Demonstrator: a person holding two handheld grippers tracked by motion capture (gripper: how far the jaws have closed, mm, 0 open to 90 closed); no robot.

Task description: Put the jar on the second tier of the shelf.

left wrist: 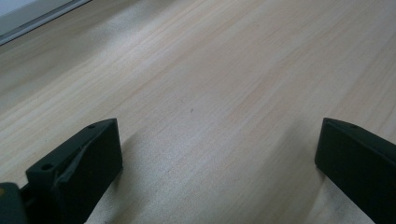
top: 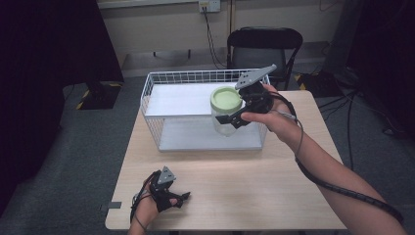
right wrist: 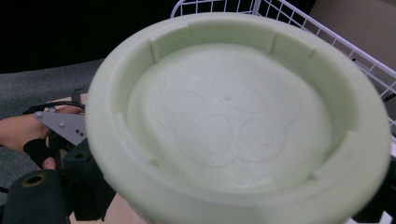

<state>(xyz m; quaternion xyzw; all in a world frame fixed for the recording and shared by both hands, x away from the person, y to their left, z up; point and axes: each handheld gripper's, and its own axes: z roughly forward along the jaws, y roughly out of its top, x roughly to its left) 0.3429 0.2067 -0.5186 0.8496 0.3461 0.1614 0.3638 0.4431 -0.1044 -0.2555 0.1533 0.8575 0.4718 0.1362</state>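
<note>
The right hand-held gripper (top: 240, 116) is clamped on a clear, round jar with a pale green plastic lid (top: 226, 111), one jaw visible against the jar body just below the lid. The jar is held upright, its long axis vertical, above the open front of a white wire basket with a flat white shelf (top: 151, 93) that stands on the far half of the light wooden worktop (top: 254, 186). In the right gripper view the lid (right wrist: 233, 116) sits directly ahead of the camera, a paw-print relief on its top face.

The basket's lower compartment lies just beyond and below the jar; the shelf is level with the lid. Both levels appear bare. The jar's contents cannot be determined.

The left hand-held gripper (top: 180, 197) rests on the near left of the worktop, well apart from the jar, jaws spread wide with nothing between them. The right hand is therefore the nearer one for any placement into the basket.
</note>
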